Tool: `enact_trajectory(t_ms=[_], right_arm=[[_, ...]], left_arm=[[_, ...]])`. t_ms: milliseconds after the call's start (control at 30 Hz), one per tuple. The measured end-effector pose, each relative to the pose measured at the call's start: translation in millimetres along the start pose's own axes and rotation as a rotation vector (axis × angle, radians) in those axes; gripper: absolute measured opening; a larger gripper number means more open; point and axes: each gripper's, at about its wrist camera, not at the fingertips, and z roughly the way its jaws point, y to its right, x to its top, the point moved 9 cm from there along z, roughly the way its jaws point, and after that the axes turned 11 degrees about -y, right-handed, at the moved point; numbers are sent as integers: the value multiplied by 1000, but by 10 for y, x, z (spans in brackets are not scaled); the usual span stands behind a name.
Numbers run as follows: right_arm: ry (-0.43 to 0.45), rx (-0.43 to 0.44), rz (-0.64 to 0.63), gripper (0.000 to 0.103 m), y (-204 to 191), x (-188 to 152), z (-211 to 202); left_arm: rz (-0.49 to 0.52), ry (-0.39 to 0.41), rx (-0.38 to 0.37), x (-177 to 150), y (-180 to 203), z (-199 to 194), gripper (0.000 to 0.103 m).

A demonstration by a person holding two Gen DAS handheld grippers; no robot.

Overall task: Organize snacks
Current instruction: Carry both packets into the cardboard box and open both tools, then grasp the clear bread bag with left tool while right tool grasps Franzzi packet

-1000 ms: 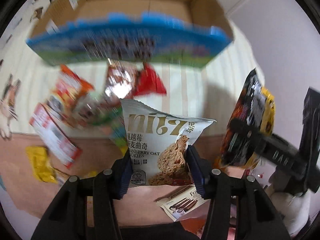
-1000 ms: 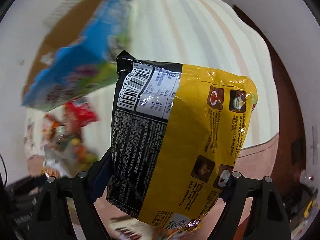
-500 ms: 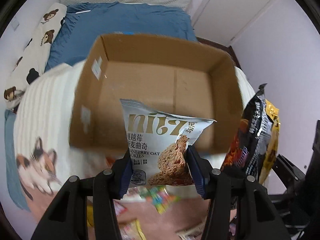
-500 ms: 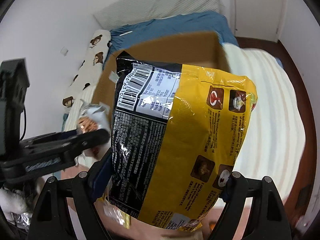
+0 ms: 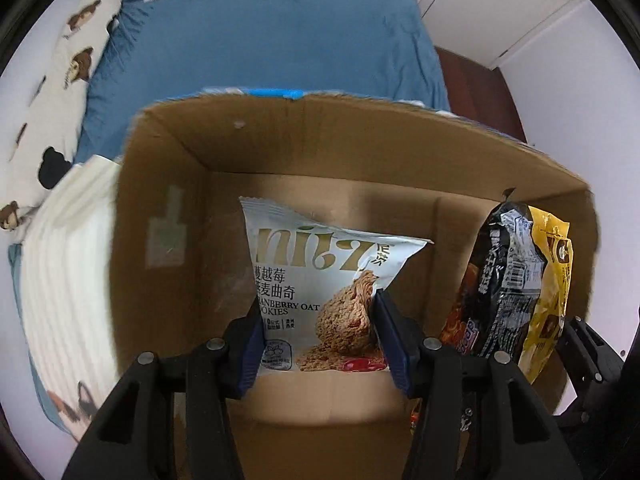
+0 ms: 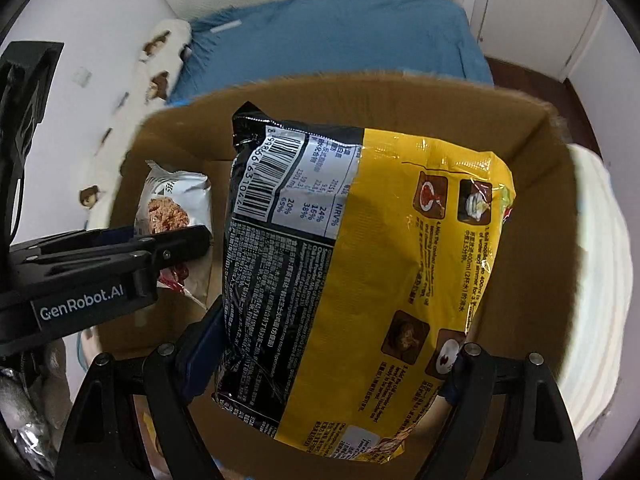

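My left gripper (image 5: 320, 334) is shut on a white cranberry oat cookie bag (image 5: 320, 280) and holds it upright over the open cardboard box (image 5: 168, 208). My right gripper (image 6: 328, 364) is shut on a black and yellow noodle packet (image 6: 360, 264), held over the same box (image 6: 532, 264). In the right wrist view the left gripper with the cookie bag (image 6: 172, 204) is to the left. In the left wrist view the noodle packet (image 5: 516, 284) hangs at the right. The box floor that shows is bare.
The box stands on a cream ribbed blanket (image 5: 68, 264) on a bed. A blue sheet (image 5: 260, 40) and a bear-print pillow (image 5: 52, 92) lie behind it. White walls and a dark wood floor (image 5: 476, 84) are on the right.
Both grippers have risen from the scattered snacks and moved forward over the box, each still holding its bag. The box now fills both views.
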Motion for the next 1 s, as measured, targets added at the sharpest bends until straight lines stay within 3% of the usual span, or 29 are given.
enact_trajectory(t_ms=[133,367,400,433,500,700,1000], right_arm=[[-45,-29,-6,87,39,86,266],[-133,-34,18,88,201,215,617],[-133,-46,27,95,153,277,642],[-129,-55,30,100,141,324,661],[-101,-68,38,102,194,344,603],[-65,-115,72,102,349,246,370],[41,-55,118,102,215,-161,-278]], left_arm=[[7,-36,-6,124,5,191,49],[17,-46,9,142,49,185,51],[21,-44,10,139,43,170,58],[20,-44,15,136,25,153,73],[15,-29,16,137,3,96,88],[7,37,7,-57,-7,-245,90],[30,206,33,-563,6,-906,90]])
